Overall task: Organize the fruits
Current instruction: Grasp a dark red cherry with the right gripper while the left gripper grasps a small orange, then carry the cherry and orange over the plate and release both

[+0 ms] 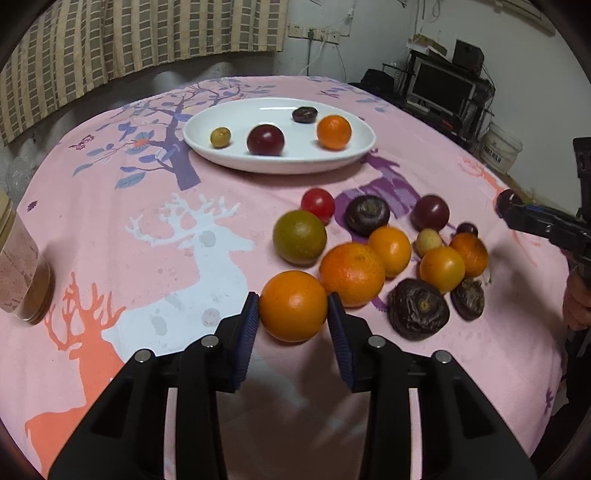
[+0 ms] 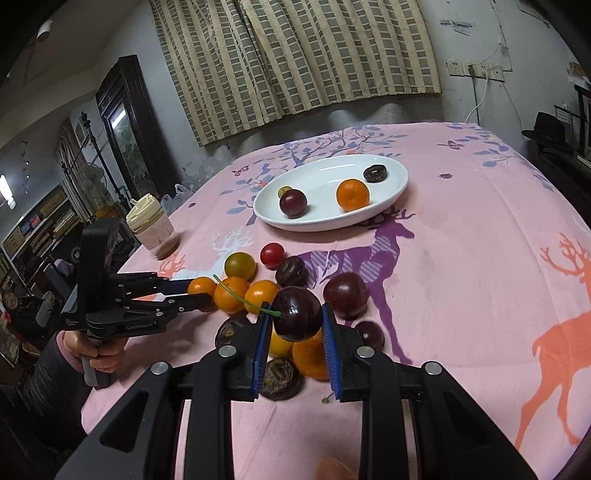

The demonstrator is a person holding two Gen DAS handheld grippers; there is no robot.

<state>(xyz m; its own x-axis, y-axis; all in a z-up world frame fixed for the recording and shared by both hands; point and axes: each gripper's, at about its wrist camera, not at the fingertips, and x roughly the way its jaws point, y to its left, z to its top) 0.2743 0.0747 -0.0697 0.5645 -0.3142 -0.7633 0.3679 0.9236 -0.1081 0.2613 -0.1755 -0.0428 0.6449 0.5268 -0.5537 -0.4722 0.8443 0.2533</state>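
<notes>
The left tool [image 1: 292, 314] pinches an orange [image 1: 293, 305] at the near edge of the fruit pile on the worktop [image 1: 147, 229]. The right tool [image 2: 297, 321] clamps a dark cherry [image 2: 297, 313] (green stem attached) above the pile. Beyond sits the white plate [image 1: 221, 147] holding four fruits.

Checked curtain [image 2: 295, 62], white wall [image 1: 388, 33], perhaps a monitor [image 1: 441, 86]
</notes>
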